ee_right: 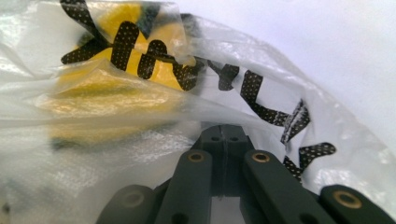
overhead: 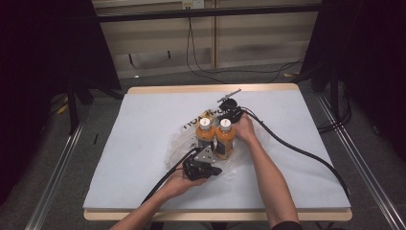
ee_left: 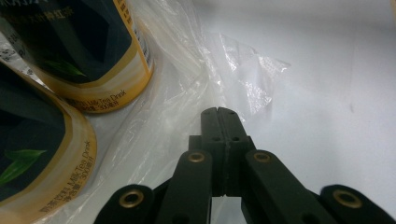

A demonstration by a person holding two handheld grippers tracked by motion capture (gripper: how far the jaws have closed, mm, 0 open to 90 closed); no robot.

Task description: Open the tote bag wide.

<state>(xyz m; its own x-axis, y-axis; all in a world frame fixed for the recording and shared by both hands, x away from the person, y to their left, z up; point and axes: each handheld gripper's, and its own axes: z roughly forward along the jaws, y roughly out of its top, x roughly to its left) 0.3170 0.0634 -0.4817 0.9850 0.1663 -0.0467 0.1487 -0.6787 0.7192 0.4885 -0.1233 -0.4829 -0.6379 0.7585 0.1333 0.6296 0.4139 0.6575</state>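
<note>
Two bottles [overhead: 216, 135] of milk tea stand side by side on a clear bag [overhead: 179, 143] in the middle of the table [overhead: 143, 143]. The left gripper [ee_left: 218, 112] sits at about 7 o'clock from the bottles, its jaws pressed together on the edge of the bag. The right gripper [ee_right: 229, 128] is at about 1 o'clock from them, jaws pressed together too, right at the bag's printed side, but I cannot tell if it pinches the plastic.

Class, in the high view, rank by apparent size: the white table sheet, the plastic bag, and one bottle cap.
1. Sheet, largest.
2. Bag, crumpled around the bottles.
3. Cap, smallest; both caps look alike.
</note>
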